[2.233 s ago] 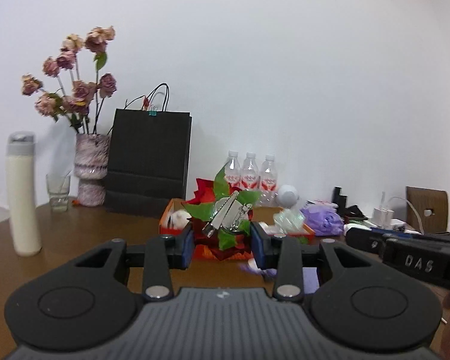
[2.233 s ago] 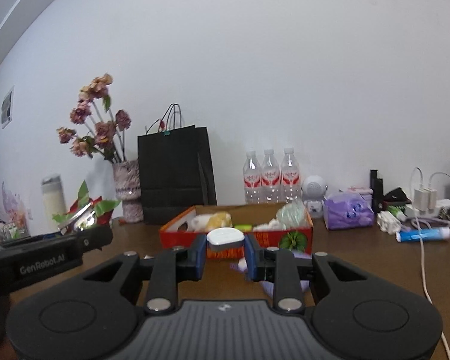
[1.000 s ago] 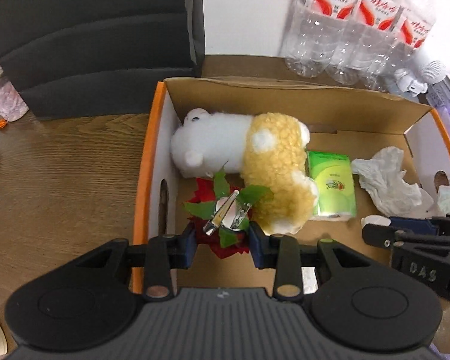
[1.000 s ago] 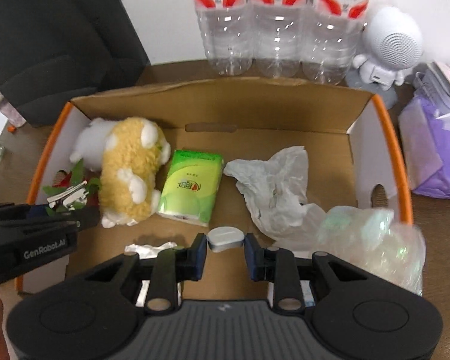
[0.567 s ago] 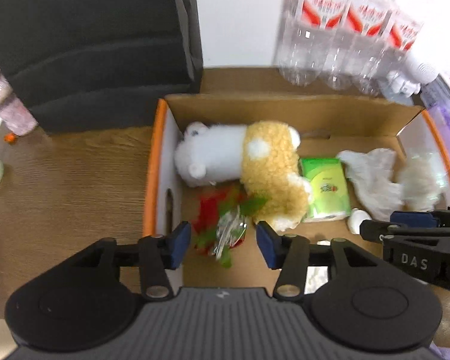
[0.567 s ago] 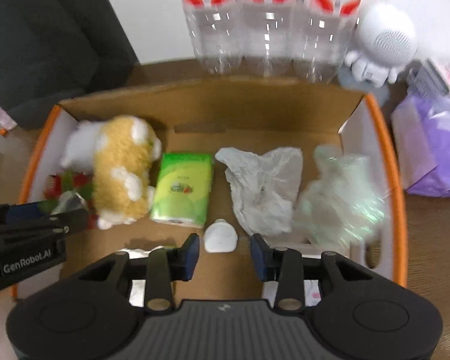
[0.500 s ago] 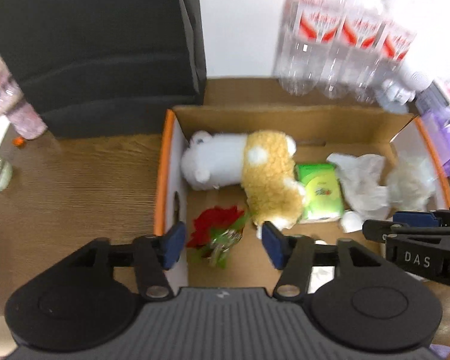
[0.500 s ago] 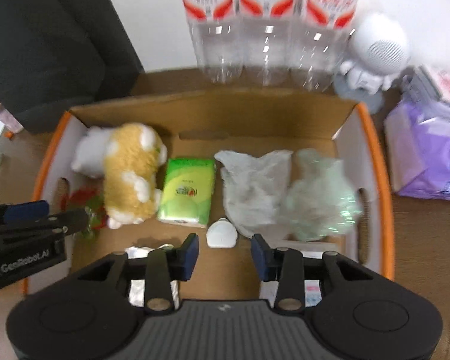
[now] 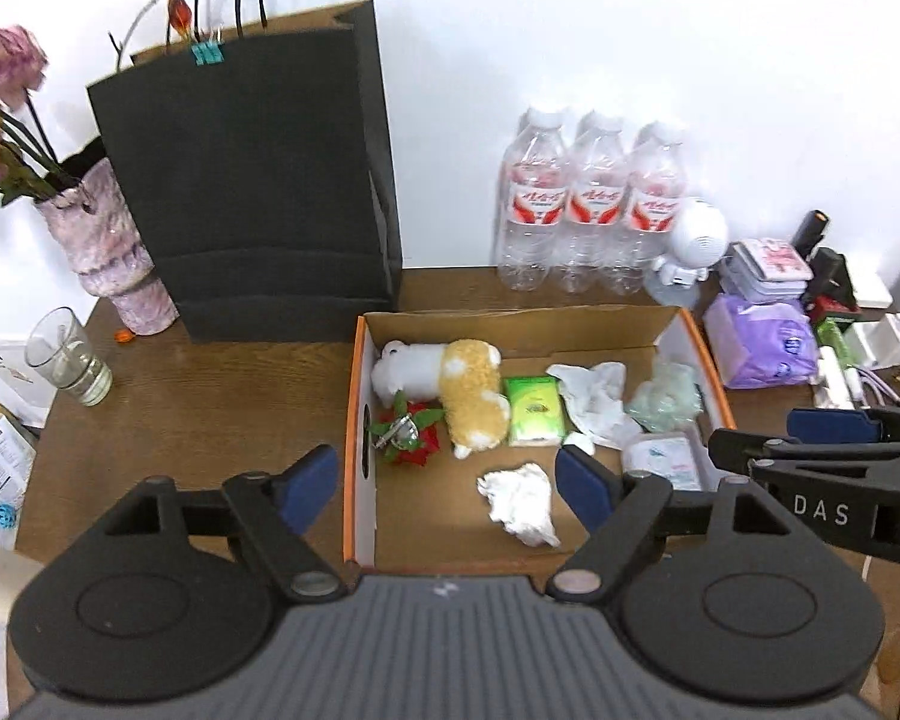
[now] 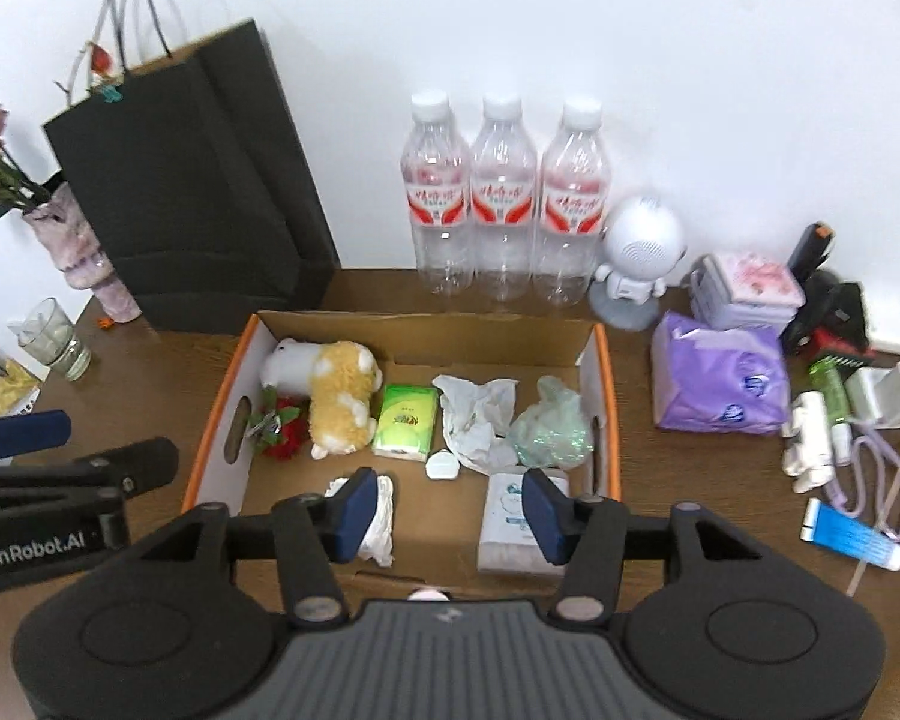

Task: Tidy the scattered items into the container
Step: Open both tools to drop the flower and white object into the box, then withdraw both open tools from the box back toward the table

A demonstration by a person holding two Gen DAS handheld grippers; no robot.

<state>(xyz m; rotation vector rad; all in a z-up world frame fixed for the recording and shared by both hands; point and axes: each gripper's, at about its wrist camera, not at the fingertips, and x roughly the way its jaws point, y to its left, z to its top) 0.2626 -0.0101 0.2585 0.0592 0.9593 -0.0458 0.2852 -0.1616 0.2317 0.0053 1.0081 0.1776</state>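
Observation:
An orange-rimmed cardboard box (image 9: 351, 420) (image 10: 607, 408) sits on the brown table. In it lie a white-and-tan plush toy (image 9: 450, 378) (image 10: 330, 390), a red-and-green flower clip (image 9: 405, 429) (image 10: 276, 423), a green tissue pack (image 9: 534, 411) (image 10: 405, 420), crumpled tissues (image 9: 519, 501), a small white round case (image 10: 442, 465), a greenish plastic wad (image 10: 549, 426) and a wipes pack (image 10: 510, 525). My left gripper (image 9: 447, 483) is open and empty, above the box's near edge. My right gripper (image 10: 447, 507) is open and empty, above the box's near side.
A black paper bag (image 9: 252, 180), a vase with dried roses (image 9: 108, 264) and a glass (image 9: 72, 357) stand at the back left. Three water bottles (image 10: 501, 204), a white robot speaker (image 10: 639, 258), a purple pack (image 10: 720, 384) and small clutter (image 10: 846, 420) stand behind and right of the box.
Both grippers opened over the box: the flower clip dropped from the left one, the white case from the right one. Both then pulled back and up, widening the view.

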